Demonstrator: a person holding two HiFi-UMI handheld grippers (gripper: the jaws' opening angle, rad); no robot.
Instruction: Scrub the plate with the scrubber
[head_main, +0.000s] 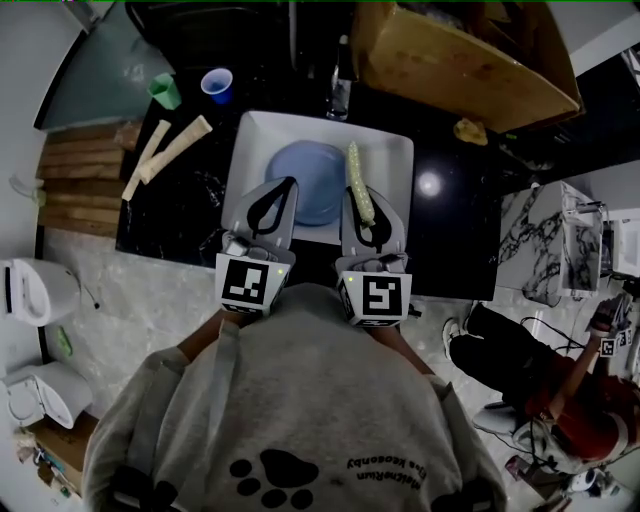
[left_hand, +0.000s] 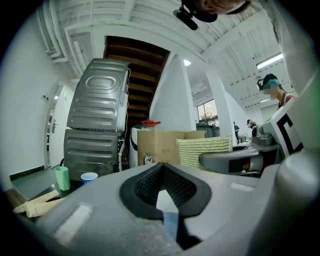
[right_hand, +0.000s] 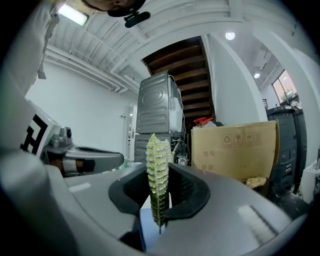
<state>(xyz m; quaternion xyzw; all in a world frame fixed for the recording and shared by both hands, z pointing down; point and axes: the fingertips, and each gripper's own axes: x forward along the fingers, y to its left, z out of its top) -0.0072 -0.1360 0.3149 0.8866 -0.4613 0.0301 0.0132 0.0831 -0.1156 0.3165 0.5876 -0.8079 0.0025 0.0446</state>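
Note:
A round blue plate (head_main: 308, 182) lies flat in a white square sink (head_main: 395, 150). My left gripper (head_main: 287, 186) hangs over the plate's left edge, pointing level. Its jaws are shut and nothing sits between the pads; in the left gripper view (left_hand: 162, 168) only slivers of sink and plate show through the gap below them. My right gripper (head_main: 353, 192) is shut on a yellow-green ribbed scrubber (head_main: 359, 182), which stands on edge and juts forward past the fingertips beside the plate's right rim. The scrubber (right_hand: 158, 175) rises between the pads in the right gripper view.
On the black counter left of the sink are a blue cup (head_main: 217, 84), a green cup (head_main: 165, 91) and two pale sticks (head_main: 172, 150). A cardboard box (head_main: 455, 62) stands behind right, and a white kettle (head_main: 35, 291) far left. A seated person (head_main: 560, 395) is at lower right.

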